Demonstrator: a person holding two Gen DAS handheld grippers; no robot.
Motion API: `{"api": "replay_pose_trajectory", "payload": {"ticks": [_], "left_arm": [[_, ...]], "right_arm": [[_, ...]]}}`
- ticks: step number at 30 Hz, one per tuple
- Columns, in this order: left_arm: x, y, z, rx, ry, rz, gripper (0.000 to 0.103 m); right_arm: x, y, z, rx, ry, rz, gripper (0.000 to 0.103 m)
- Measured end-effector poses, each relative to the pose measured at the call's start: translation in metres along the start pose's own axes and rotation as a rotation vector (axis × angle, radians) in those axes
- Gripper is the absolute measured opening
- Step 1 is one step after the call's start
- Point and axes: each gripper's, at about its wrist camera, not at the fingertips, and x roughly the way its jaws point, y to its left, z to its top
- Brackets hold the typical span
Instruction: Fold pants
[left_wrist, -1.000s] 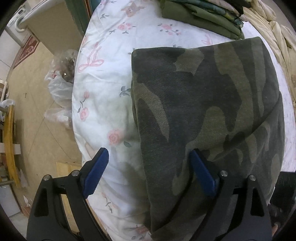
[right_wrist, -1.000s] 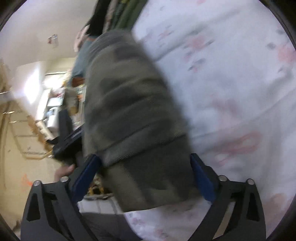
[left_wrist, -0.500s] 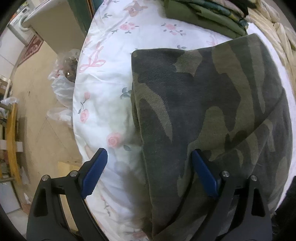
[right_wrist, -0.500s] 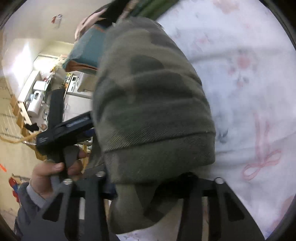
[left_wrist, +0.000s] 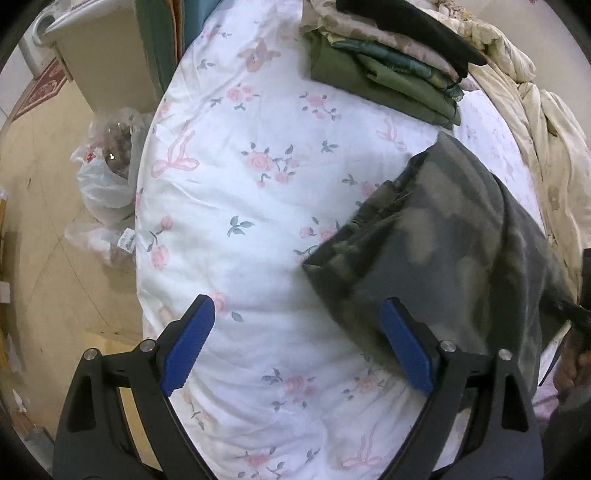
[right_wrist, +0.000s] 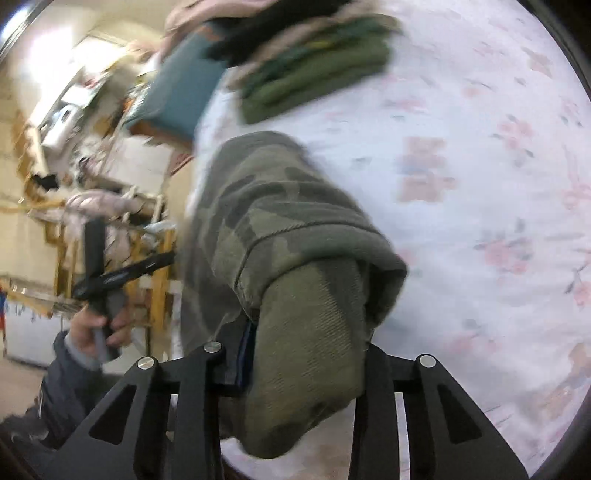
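1. Left wrist view: the left gripper (left_wrist: 297, 347) hangs over the flowered bed sheet (left_wrist: 236, 206) with its blue fingers (left_wrist: 188, 343) spread wide and nothing between them. The camouflage pants (left_wrist: 443, 258) are a folded bundle just to the right of this gripper, one corner lifted off the sheet and blurred. A stack of folded clothes (left_wrist: 384, 70) lies well beyond the pants, toward the far edge of the sheet.

2. Right wrist view: the right gripper (right_wrist: 306, 365) has its fingers clamped on a thick wad of the pants (right_wrist: 280, 229), which drape over them above the sheet.

3. Judgement — folding looks finished; the step in hand is carrying the bundle. The next move calls for setting it on the stack, keeping the layers together.
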Motion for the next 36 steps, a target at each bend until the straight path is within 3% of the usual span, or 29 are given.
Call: {"api": "replay_pose_trajectory", "payload": {"ticks": [3, 7, 9, 12, 16, 19, 21, 25, 26, 28, 29, 30, 31, 32, 34, 36], "left_arm": [[0.001, -0.001, 0.001, -0.022, -0.001, -0.039, 0.089], [-0.007, -0.003, 0.014, -0.039, -0.054, -0.095, 0.089], [-0.012, -0.007, 0.022, -0.058, -0.088, -0.121, 0.09], [-0.003, -0.026, 0.034, -0.033, -0.082, -0.186, 0.094], [0.03, -0.063, 0.037, 0.071, -0.01, -0.201, 0.094], [0.056, -0.08, 0.032, 0.144, 0.057, -0.152, 0.094], [0.065, -0.083, 0.029, 0.2, 0.062, -0.126, 0.095], [0.075, -0.075, 0.025, 0.183, 0.079, -0.155, 0.095], [0.076, -0.074, 0.022, 0.185, 0.079, -0.159, 0.093], [0.079, -0.081, 0.012, 0.207, 0.079, -0.147, 0.085], [0.08, -0.09, 0.005, 0.229, 0.081, -0.101, 0.074], [0.078, -0.101, 0.002, 0.26, 0.073, -0.066, 0.066], [0.075, -0.107, 0.0, 0.278, 0.066, -0.047, 0.056], [0.07, -0.111, -0.002, 0.293, 0.058, -0.038, 0.039], [0.053, -0.113, -0.006, 0.312, 0.029, -0.058, 0.026], [0.034, -0.113, -0.009, 0.317, -0.009, -0.082, 0.021]], "right_arm": [[0.005, -0.029, -0.001, 0.098, -0.004, -0.037, 0.046], [-0.009, -0.031, -0.013, 0.115, -0.007, -0.097, 0.064], [-0.028, -0.033, -0.02, 0.159, -0.064, -0.109, 0.084], [-0.055, -0.048, -0.042, 0.337, -0.237, -0.01, 0.101], [-0.037, -0.06, -0.075, 0.47, -0.285, 0.079, 0.102], [-0.01, -0.06, -0.103, 0.517, -0.312, 0.18, 0.102], [0.011, -0.056, -0.114, 0.474, -0.268, 0.168, 0.102], [0.041, -0.041, -0.107, 0.366, -0.212, 0.114, 0.101], [0.044, -0.04, -0.105, 0.355, -0.226, 0.103, 0.099], [0.048, -0.035, -0.097, 0.339, -0.248, 0.084, 0.08], [0.049, -0.03, -0.094, 0.329, -0.249, 0.11, 0.048], [0.05, -0.021, -0.088, 0.299, -0.242, 0.127, 0.031], [0.046, -0.013, -0.087, 0.268, -0.245, 0.106, 0.028], [0.042, 0.0, -0.084, 0.209, -0.259, 0.074, 0.023], [0.031, 0.012, -0.078, 0.174, -0.278, 0.076, 0.02], [0.02, 0.019, -0.072, 0.158, -0.291, 0.096, 0.019]]}}
